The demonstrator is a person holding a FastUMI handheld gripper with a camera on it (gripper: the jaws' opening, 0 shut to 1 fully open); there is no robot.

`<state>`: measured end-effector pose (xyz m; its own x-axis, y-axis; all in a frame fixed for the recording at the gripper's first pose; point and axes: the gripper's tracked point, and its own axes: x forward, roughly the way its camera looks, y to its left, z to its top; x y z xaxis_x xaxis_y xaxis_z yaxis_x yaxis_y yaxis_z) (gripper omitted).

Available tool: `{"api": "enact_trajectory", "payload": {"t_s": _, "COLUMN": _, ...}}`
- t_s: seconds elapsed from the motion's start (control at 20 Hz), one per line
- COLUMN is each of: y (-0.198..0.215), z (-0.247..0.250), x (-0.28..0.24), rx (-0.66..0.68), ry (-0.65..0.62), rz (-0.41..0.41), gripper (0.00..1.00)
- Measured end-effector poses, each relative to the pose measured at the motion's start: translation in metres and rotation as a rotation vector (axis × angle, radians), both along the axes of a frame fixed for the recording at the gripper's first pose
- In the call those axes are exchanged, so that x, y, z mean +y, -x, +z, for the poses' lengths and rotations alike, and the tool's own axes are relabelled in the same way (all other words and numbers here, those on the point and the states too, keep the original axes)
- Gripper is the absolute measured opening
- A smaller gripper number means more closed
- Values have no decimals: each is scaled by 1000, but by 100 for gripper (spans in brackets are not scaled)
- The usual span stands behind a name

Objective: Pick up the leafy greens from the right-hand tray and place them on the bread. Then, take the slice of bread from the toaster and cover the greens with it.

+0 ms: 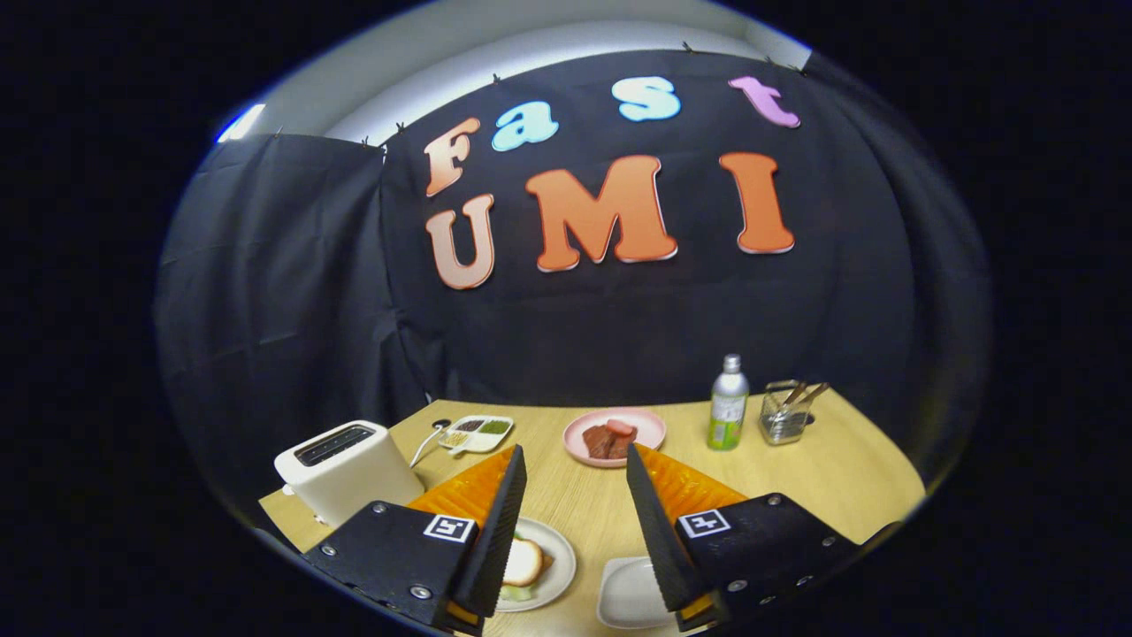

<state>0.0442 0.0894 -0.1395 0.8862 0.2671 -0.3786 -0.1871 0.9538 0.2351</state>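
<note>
Hand-held gripper (575, 495) nearest the lens: fingers are being held spread wide, nothing between them, raised above the worktop (849, 478).

Under the left finger, at the near edge of the worktop, a round plate (557, 566) is carrying a slice of bread (523, 561); some green is showing at its lower edge, looks like the leafy greens (516, 592) already in place, partly hidden. Just right of it, under the right finger, a white tray (630, 593) is sitting, seemingly bare.

Toaster (347, 469) is standing at the near left corner, slots facing up; whether a slice is inside cannot be told. Judged the step in hand.

Handling: toast is expected to be light, stiff but crumbly, so it should be pinched on both flat faces near the top edge and lifted straight up, gently. Greens are soft and loose, likely to be shifted if the top slice is dropped carelessly.

Around: sectioned dish (478, 433) and cord (426, 442) just behind the toaster; pink plate of meat (615, 435) mid-worktop; bottle (728, 402) and utensil holder (785, 414) toward the far right edge. Nothing is seen blocking the toaster-to-plate path.
</note>
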Motion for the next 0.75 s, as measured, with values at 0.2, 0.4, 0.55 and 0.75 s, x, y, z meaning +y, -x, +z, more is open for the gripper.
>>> {"api": "enact_trajectory", "payload": {"t_s": 0.2, "y": -3, "z": 47, "x": -23, "rx": -174, "ry": 45, "rz": -78, "gripper": 76}}
{"api": "enact_trajectory", "payload": {"t_s": 0.4, "y": 3, "z": 76, "x": -39, "rx": -306, "ry": 88, "rz": -132, "gripper": 84}}
{"api": "enact_trajectory", "payload": {"t_s": 0.55, "y": 7, "z": 85, "x": -43, "rx": -360, "ry": 104, "rz": -139, "gripper": 90}}
{"api": "enact_trajectory", "payload": {"t_s": 0.75, "y": 10, "z": 85, "x": -44, "rx": -363, "ry": 105, "rz": -142, "gripper": 96}}
